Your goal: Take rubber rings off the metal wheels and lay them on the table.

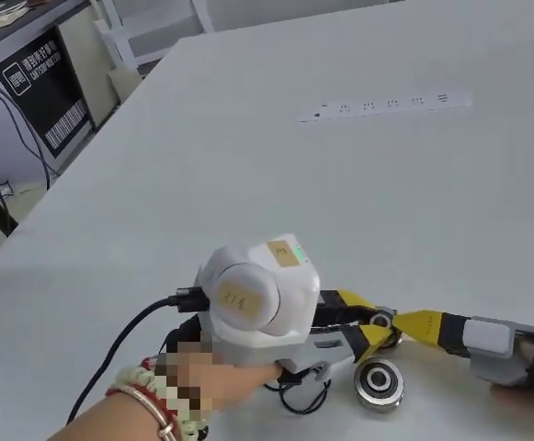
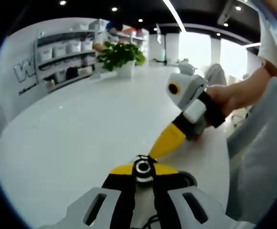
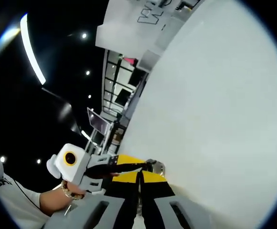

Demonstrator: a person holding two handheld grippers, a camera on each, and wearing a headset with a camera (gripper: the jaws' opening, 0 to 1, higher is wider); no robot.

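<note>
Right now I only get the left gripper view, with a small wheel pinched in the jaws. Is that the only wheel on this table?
Observer: No. Besides the pinched wheel, the head view shows a second wheel lying flat on the table, nearer the person than the left gripper.
Operator: Anything else lying on the table?
Observer: A white power strip, far across it.
Operator: Who's holding my gripper?
Observer: A person wearing beaded bracelets on that wrist.
</note>
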